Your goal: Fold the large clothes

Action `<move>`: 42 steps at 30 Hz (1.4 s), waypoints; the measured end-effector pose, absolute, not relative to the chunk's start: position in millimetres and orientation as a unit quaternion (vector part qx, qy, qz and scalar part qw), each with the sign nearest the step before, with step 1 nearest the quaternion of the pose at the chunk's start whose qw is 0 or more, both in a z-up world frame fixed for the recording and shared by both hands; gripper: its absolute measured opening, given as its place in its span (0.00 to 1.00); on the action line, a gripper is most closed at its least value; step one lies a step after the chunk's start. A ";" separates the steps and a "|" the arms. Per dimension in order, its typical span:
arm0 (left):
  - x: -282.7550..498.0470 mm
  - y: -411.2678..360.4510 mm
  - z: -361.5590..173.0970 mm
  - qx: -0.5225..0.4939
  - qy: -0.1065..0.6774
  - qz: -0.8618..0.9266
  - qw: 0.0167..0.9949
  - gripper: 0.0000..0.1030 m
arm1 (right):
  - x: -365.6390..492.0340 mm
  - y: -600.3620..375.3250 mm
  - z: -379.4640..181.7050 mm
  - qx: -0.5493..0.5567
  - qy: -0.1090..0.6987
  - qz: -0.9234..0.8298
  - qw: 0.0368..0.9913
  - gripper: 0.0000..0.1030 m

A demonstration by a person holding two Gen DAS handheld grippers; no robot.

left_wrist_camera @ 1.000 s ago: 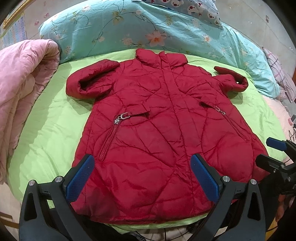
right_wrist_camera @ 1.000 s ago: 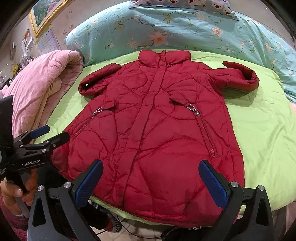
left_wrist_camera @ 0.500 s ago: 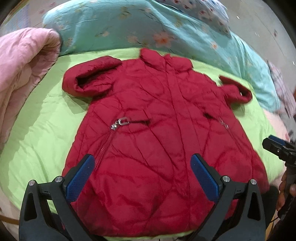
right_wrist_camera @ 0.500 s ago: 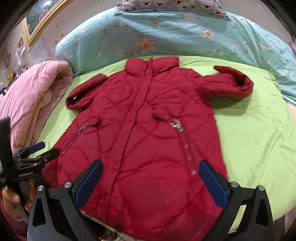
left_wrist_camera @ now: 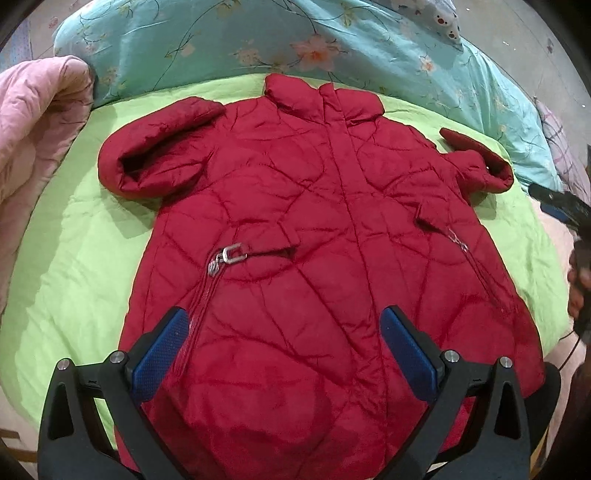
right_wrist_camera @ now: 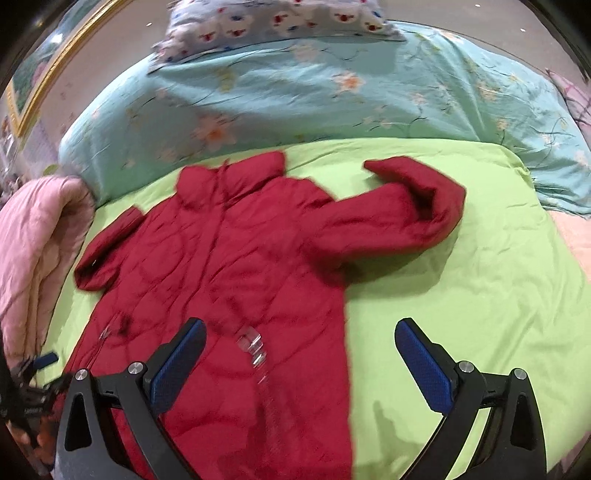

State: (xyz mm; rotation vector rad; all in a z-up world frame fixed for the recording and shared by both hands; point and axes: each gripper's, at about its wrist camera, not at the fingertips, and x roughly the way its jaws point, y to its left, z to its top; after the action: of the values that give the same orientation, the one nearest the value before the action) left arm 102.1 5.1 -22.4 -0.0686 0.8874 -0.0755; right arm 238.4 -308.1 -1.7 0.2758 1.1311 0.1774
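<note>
A red quilted coat (left_wrist_camera: 314, 229) lies flat, front up, on a lime-green sheet (left_wrist_camera: 74, 258), collar toward the far side. Both sleeves are bent at the sides. My left gripper (left_wrist_camera: 284, 350) is open and empty above the coat's lower half. In the right wrist view the coat (right_wrist_camera: 236, 277) fills the left half, its right sleeve (right_wrist_camera: 402, 218) curled on the sheet (right_wrist_camera: 480, 288). My right gripper (right_wrist_camera: 303, 365) is open and empty above the coat's right side edge. The right gripper also shows at the right edge of the left wrist view (left_wrist_camera: 561, 210).
A turquoise floral quilt (left_wrist_camera: 258, 40) lies rolled behind the coat, with a patterned pillow (right_wrist_camera: 273, 26) on top. A pink quilt (left_wrist_camera: 33, 136) is heaped at the left. The bed's front edge is just under both grippers.
Both grippers have moved forward over the coat. The right gripper has swung to the right, so the coat's right edge and the bare green sheet now sit between its fingers.
</note>
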 end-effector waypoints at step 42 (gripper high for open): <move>180.8 1.0 -52.8 -0.046 0.479 -0.051 0.875 1.00 | 436.6 -326.5 -75.0 0.142 0.510 0.060 0.846 0.11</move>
State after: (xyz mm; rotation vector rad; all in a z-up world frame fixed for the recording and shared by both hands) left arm 180.8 1.0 -52.8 -0.0954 1.0006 -0.1072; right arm 436.6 -326.5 -75.0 0.2994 1.0767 0.1273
